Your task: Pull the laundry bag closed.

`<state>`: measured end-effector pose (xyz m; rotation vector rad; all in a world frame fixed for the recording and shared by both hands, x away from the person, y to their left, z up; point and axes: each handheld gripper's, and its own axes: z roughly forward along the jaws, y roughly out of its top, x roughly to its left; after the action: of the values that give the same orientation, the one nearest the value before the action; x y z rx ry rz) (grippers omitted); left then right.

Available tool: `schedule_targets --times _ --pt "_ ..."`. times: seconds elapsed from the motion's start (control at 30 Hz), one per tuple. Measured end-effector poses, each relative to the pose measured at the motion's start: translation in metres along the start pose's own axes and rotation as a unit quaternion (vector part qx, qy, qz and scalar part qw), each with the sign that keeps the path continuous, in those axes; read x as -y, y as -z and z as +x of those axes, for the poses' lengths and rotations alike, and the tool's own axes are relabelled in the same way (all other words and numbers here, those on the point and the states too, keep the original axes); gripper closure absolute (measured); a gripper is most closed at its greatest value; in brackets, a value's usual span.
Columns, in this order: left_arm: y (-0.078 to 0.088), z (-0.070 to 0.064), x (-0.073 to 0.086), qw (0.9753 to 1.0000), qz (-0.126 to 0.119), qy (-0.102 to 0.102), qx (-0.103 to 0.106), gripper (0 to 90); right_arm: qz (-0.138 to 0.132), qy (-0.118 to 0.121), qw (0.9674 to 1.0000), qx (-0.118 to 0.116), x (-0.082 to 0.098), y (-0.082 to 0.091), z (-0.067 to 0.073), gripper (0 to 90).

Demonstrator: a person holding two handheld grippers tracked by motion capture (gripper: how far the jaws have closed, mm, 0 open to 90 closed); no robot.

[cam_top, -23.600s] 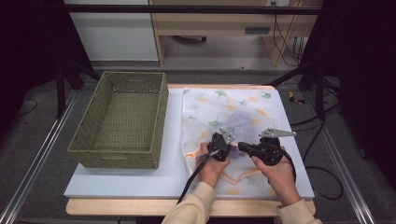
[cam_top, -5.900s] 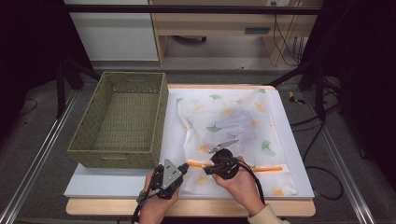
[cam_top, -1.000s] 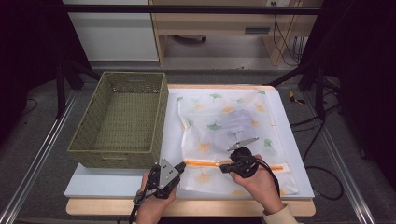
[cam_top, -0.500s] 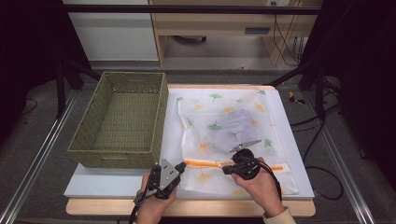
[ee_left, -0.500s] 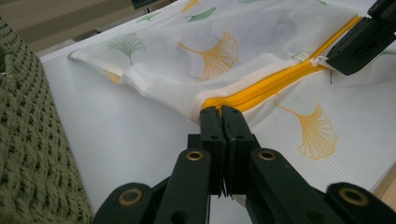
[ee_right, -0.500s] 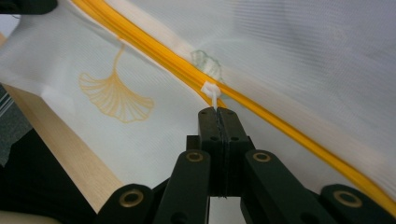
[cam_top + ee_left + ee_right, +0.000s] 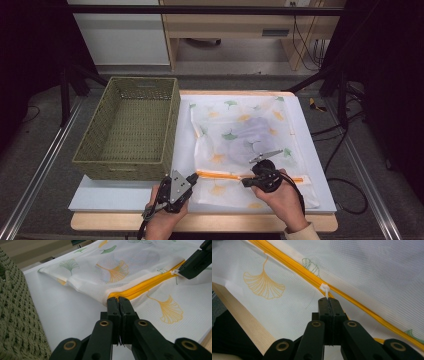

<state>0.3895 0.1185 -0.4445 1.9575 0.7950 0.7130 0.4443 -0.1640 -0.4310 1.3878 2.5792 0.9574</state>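
The white mesh bag point(image 7: 245, 145) with leaf prints lies flat on the table point(image 7: 125, 197), just at 3 o'clock of the green basket point(image 7: 127, 130). The left gripper point(image 7: 119, 302) pinches the bag's edge at the yellow zipper point(image 7: 147, 283) end. The right gripper point(image 7: 328, 301) is clamped on the white zipper pull point(image 7: 325, 288).

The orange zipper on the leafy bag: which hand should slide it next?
The right. Its tool already pinches the white zipper pull, so it can drag along the orange zipper. The left tool clamps the mesh bag at the zipper's end, holding it steady.
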Motion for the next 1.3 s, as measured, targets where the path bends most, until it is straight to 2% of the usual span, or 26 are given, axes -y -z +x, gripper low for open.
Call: schedule_targets --times 0.03,0.07,0.13,0.37,0.8,0.87,1.03,1.13,1.23,1.3 --pt "-0.001 0.0 0.0 1.0 -0.004 -0.006 -0.002 88.3 0.003 -0.006 1.0 0.002 0.0 0.001 0.0 90.0" --pt "-0.001 0.0 0.0 1.0 0.001 -0.002 -0.001 88.2 0.003 -0.005 1.0 0.003 0.0 0.002 -0.001 90.0" --pt "-0.002 0.0 0.0 1.0 -0.001 -0.008 -0.001 88.2 0.002 -0.006 1.0 0.0 0.001 0.004 -0.004 90.0" --pt "-0.002 0.001 0.001 1.0 0.004 -0.003 0.0 88.3 0.01 -0.019 0.9998 0.006 0.005 0.005 -0.008 90.0" --pt "-0.003 -0.001 0.0 0.9999 0.003 -0.016 -0.004 88.2 0.013 -0.021 0.9996 0.012 0.013 0.008 -0.018 90.0" --pt "-0.003 0.0 0.001 0.9999 0.004 -0.013 -0.004 88.2 0.018 -0.022 0.9994 0.02 0.014 0.007 -0.02 90.0" --pt "-0.003 0.0 0.0 0.9999 0.002 -0.014 -0.005 88.2 0.016 -0.03 0.9992 0.019 0.017 0.008 -0.025 90.0" --pt "-0.003 -0.001 0.0 0.9999 0.003 -0.014 -0.004 88.3 0.014 -0.025 0.9994 0.02 0.018 0.009 -0.027 90.0" --pt "-0.003 0.0 0.0 0.9999 0.004 -0.013 -0.004 88.2 0.018 -0.031 0.9989 0.029 0.019 0.009 -0.027 90.0" --pt "-0.003 0.0 0.0 0.9999 0.004 -0.015 -0.004 88.2 0.02 -0.04 0.9987 0.026 0.02 0.01 -0.028 90.0"
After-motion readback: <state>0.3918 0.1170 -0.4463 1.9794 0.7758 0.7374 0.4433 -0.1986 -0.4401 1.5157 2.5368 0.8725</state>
